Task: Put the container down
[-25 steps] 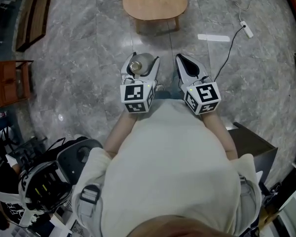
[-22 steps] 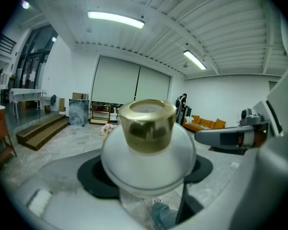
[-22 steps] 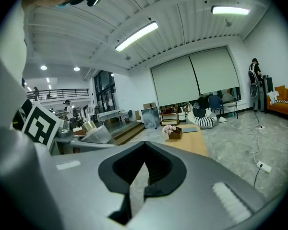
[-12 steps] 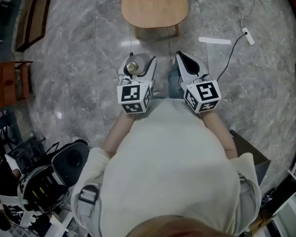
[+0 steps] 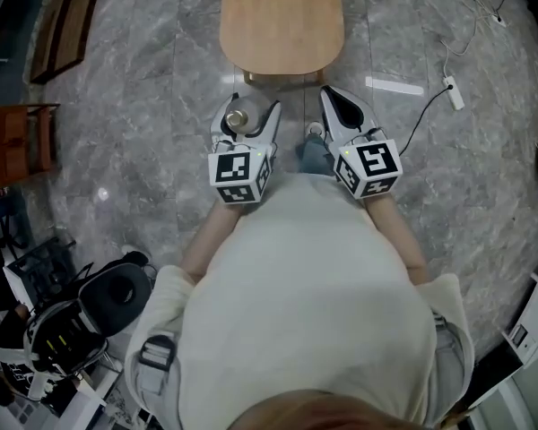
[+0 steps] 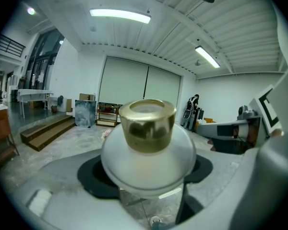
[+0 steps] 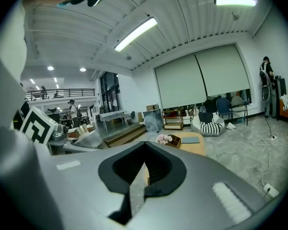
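Keeping both forearms tucked close against the torso, the 2 marker cubes (image 5: 240, 176) nearest the body and the jaws pointing forward over the grey stone floor (image 5: 143, 150). Clamping the container (image 6: 149, 150) in the left gripper (image 5: 251, 115), jaws standing wide around the rounded white belly, dark pads pressing on either side, gold cap (image 6: 147, 124) sitting upright on top. Carrying it in the air in front of the torso, well above the floor and resting on nothing. Judging the body to be smooth frosted glass or glazed ceramic: stiff, probably fragile, likely slippery on that curve, and looking light enough for 1 gripper. Favouring a hold at the widest part of the belly, as now, rather than on the cap, possibly loose. Holding the right gripper (image 5: 339, 110) level alongside, just beside the left, jaws closed together on nothing. Facing a low wooden table (image 5: 281, 25) just ahead of the jaw tips, probably the place for setting down; calling for a slow, level descent with no tilt, then easing the jaws apart only after feeling the base bearing
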{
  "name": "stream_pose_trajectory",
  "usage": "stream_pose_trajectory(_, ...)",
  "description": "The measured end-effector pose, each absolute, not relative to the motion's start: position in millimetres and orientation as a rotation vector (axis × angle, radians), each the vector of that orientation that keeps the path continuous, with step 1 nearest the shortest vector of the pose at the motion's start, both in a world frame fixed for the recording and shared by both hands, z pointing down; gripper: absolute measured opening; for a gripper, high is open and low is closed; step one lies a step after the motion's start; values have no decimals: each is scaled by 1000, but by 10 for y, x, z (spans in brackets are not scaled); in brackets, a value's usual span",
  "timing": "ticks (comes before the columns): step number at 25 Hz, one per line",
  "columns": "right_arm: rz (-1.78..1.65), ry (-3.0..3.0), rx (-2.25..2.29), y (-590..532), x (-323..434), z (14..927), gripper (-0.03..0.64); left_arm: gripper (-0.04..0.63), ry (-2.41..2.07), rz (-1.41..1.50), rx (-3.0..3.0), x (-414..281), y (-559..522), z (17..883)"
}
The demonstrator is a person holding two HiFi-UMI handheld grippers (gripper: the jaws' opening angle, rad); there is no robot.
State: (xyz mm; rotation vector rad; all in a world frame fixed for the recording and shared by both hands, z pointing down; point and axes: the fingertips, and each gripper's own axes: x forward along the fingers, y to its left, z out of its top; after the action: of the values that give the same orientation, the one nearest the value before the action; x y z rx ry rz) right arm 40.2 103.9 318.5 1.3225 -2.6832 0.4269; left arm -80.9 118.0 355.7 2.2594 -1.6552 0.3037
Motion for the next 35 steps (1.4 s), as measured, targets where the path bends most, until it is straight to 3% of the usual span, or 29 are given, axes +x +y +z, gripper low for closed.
stream_pose_trajectory(20,473,-2726,1062,-867,784,3280,-2,342,-1821,344,2057,-484,-563,3721)
stream_pose_trajectory(35,661,-2600,1062,-1840,660,4094,-2,342,-1685,486,2052,-540,-1826,4765)
